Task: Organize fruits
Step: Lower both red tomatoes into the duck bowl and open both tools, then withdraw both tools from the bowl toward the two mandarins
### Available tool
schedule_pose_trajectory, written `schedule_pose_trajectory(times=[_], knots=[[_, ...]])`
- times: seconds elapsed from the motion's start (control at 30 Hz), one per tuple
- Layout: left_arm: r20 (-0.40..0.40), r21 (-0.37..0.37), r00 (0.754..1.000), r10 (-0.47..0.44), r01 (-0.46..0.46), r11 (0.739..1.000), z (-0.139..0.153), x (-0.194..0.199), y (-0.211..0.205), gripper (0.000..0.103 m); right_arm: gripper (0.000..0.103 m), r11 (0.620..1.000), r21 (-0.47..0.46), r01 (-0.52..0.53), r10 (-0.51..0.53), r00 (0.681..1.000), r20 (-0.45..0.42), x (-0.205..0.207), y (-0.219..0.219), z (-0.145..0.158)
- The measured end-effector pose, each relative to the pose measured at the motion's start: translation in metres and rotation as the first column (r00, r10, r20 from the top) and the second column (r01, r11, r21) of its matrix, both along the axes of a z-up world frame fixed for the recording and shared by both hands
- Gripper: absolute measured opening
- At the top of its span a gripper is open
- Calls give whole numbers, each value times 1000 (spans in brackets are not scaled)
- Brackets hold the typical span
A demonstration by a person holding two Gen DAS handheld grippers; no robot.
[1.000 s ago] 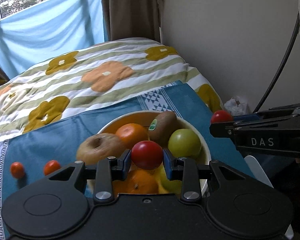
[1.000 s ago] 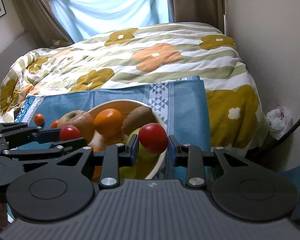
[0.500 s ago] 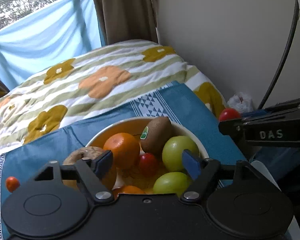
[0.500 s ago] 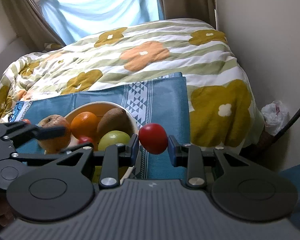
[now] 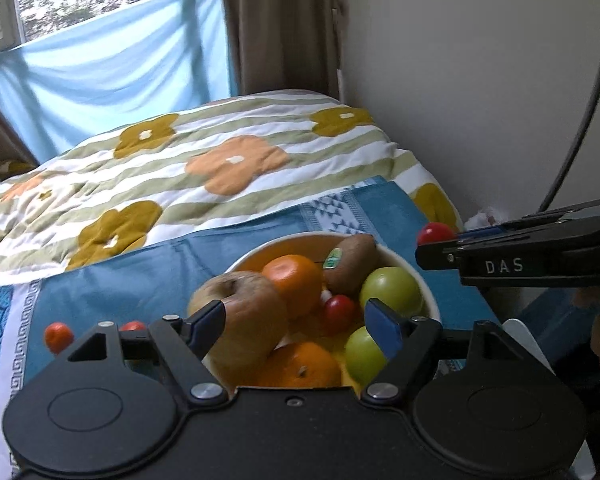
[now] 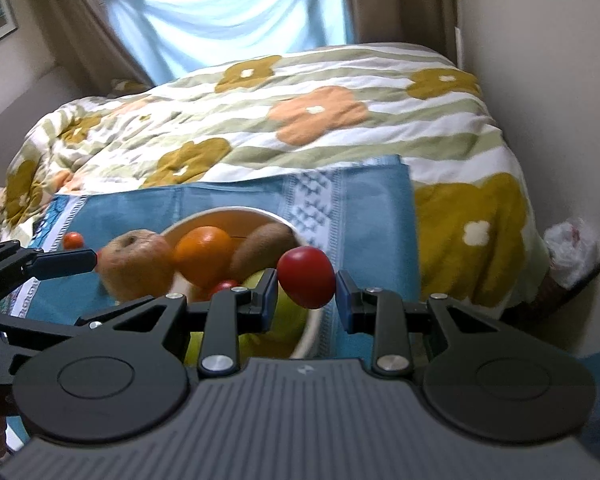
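My left gripper (image 5: 296,316) hangs over the bowl (image 5: 416,268) with its jaws spread wide and nothing between them. Below it in the bowl I see a small red tomato (image 5: 339,311) sitting among the fruit, between an orange (image 5: 294,280) and a green apple (image 5: 392,290). There's also a kiwi (image 5: 354,258) with a sticker at the back, a brownish apple (image 5: 244,312) on the left side, and a second orange (image 5: 300,366) in front.

My right gripper (image 6: 306,294) is clamped on another red tomato (image 6: 306,278), held just over the bowl's right rim. The bowl sits on a blue cloth (image 5: 140,276) spread across the flowered bedcover (image 5: 220,160). Two little orange-red fruits (image 5: 58,336) lie on the cloth, left of the bowl.
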State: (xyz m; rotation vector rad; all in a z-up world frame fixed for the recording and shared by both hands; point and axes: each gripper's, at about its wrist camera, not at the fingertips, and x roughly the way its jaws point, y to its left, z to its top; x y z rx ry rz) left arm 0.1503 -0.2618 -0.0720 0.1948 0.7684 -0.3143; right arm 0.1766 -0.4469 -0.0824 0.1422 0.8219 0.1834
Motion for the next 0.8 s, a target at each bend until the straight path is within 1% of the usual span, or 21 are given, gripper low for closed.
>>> schedule_pose_trajectory(times=[0.27, 0.47, 0.7, 0.73, 0.77, 0.8], knots=[[-10, -9, 994, 108, -109, 994, 1, -9, 40, 81, 46, 993, -2, -115, 115, 993, 17, 13, 37, 0], [-12, -5, 982, 189, -189, 982, -1, -17, 66, 81, 46, 983, -9, -185, 185, 983, -7, 16, 61, -15], [-13, -13, 968, 249, -249, 968, -1, -25, 85, 81, 47, 969, -41, -243, 243, 970, -9, 12, 78, -24], [-14, -16, 967, 256, -256, 967, -1, -26, 86, 81, 51, 970, -55, -238, 238, 971, -2, 10, 78, -24], [-15, -21, 965, 261, -261, 965, 0, -27, 89, 81, 58, 970, -70, -232, 233, 972, 4, 7, 79, -23], [-15, -24, 964, 266, -266, 964, 0, -29, 90, 81, 73, 971, -81, -227, 229, 973, 12, 5, 80, -22]])
